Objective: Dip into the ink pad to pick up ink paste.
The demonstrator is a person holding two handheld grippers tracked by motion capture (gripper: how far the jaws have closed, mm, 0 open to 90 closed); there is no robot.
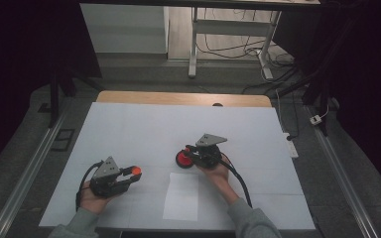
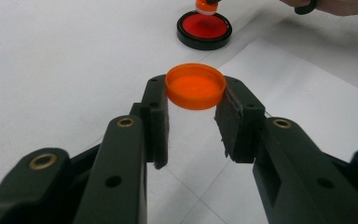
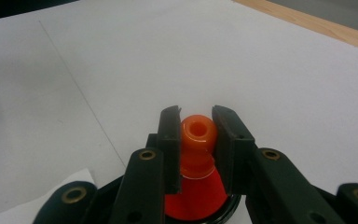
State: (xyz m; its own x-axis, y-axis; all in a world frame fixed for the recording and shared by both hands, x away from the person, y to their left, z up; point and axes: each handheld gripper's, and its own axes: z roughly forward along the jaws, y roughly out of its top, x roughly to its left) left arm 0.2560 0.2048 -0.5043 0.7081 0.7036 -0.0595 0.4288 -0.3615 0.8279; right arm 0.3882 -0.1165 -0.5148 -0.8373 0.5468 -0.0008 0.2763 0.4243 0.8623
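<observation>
Near the worktop's front edge, the left gripper (image 2: 196, 109) pinches an orange cap (image 2: 196, 86) in its jaws, while the right gripper (image 3: 196, 140) clamps an orange stamp (image 3: 196, 135) over the red ink pad (image 1: 184, 158) mid-worktop.

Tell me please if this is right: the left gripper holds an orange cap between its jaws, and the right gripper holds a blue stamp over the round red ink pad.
Not quite. The stamp in the right gripper is orange, not blue, as the right gripper view shows. The rest stands: the left gripper holds an orange cap between its jaws, and the stamp is over the round red ink pad.
</observation>
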